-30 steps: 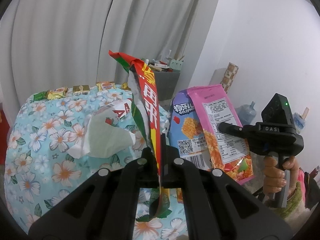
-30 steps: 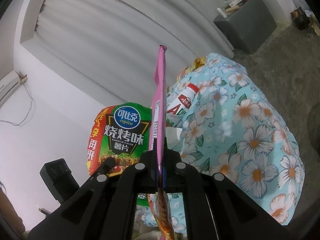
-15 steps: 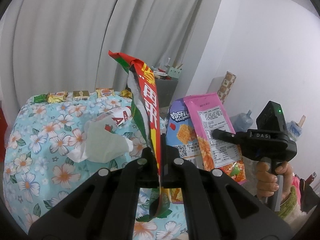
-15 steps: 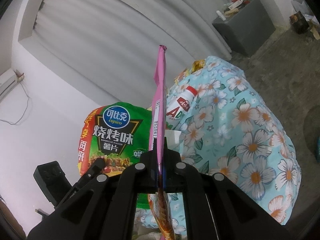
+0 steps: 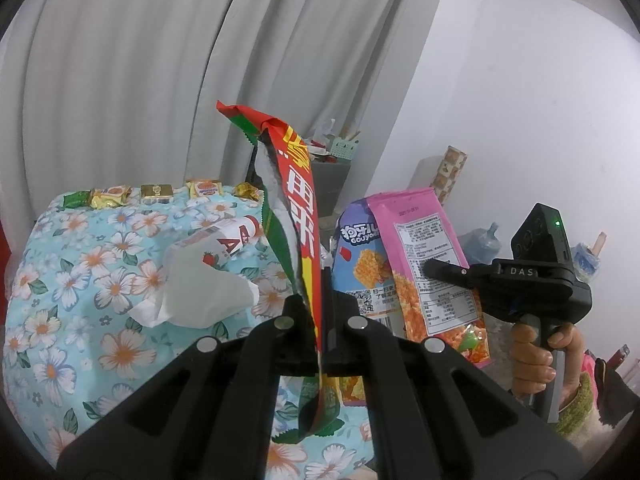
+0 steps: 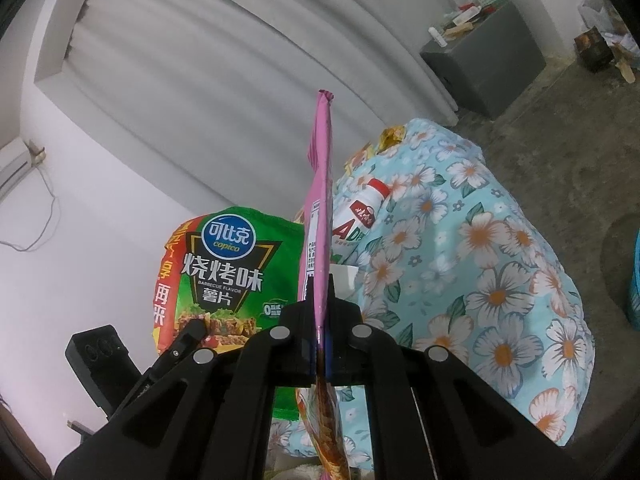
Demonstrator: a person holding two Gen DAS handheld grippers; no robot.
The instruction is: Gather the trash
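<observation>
The left gripper [image 5: 318, 304] is squeezed tight on a green and red chip bag [image 5: 298, 208]. The bag stands up tall between its two black fingers [image 5: 294, 320], edge on, and a bit of it hangs down under them. The right gripper [image 6: 320, 312] is squeezed tight on a pink snack bag [image 6: 320, 208]. That bag also stands up thin between its fingers, with its top pointing up. From the left gripper's camera, the pink bag's printed face shows just to the right, and a person's hand [image 5: 536, 356] grips the handle of the right tool. From the right gripper's camera, the green bag's front shows just to the left.

Ahead of both tools is a table with a blue flower cloth [image 5: 80, 264]. A crumpled white tissue [image 5: 196, 296] lies on it, just left of the left gripper. A small white bottle with a red cap [image 6: 362, 212] lies on its side behind the tissue. Little gold candy wrappers [image 5: 156, 193] sit in a row at the far edge.
</observation>
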